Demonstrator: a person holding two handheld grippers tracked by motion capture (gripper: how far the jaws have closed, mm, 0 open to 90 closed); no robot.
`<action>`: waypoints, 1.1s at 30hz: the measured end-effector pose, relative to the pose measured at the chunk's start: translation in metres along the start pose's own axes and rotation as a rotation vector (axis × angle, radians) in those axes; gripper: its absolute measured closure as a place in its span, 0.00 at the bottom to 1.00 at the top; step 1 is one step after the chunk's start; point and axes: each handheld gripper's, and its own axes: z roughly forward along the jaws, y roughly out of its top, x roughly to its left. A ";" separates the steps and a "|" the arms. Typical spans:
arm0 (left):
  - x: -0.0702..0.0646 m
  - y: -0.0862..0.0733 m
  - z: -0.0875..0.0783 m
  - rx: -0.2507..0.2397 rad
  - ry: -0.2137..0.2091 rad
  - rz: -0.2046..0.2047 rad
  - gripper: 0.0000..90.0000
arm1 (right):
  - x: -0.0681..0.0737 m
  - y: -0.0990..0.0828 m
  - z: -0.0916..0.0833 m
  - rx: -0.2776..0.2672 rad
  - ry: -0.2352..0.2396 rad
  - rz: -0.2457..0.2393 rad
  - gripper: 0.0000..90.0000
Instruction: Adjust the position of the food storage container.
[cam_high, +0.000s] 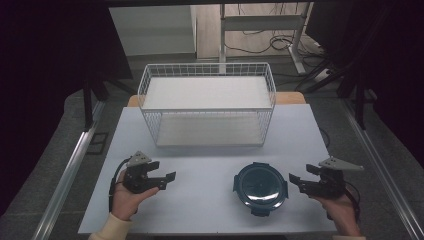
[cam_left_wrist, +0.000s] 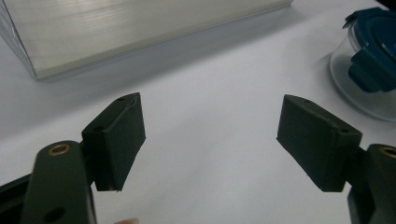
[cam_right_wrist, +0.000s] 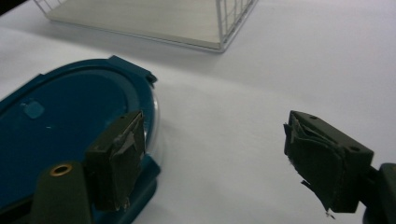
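A pale tabletop (cam_high: 200, 200) in a dark room carries a white wire basket (cam_high: 207, 102) at upper centre and a round container (cam_high: 260, 187) with a blue clip lid at lower right. The left gripper (cam_high: 162, 181) and right gripper (cam_high: 300, 182) flank it, both jaws spread and empty. Its clear bowl looks rigid, slick, perhaps glass and weighty; the lid clips or rim seem the surest hold. The left gripper view reveals that clear wall, which the high view hides under the lid

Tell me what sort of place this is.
Probably a lab or recording workshop, not a home: dark curtains flank the white table, loose cables trail on the floor, and each hand holds a tool.
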 end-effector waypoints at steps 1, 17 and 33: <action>0.000 -0.001 0.001 0.008 0.002 0.004 0.25 | -0.001 0.000 0.001 0.005 -0.005 -0.003 0.22; 0.005 -0.008 -0.003 0.015 0.003 -0.007 0.25 | -0.002 -0.002 0.003 0.021 -0.015 0.009 0.28; 0.005 -0.012 -0.002 0.030 0.011 -0.008 0.24 | -0.001 0.003 -0.001 0.037 -0.016 0.004 0.33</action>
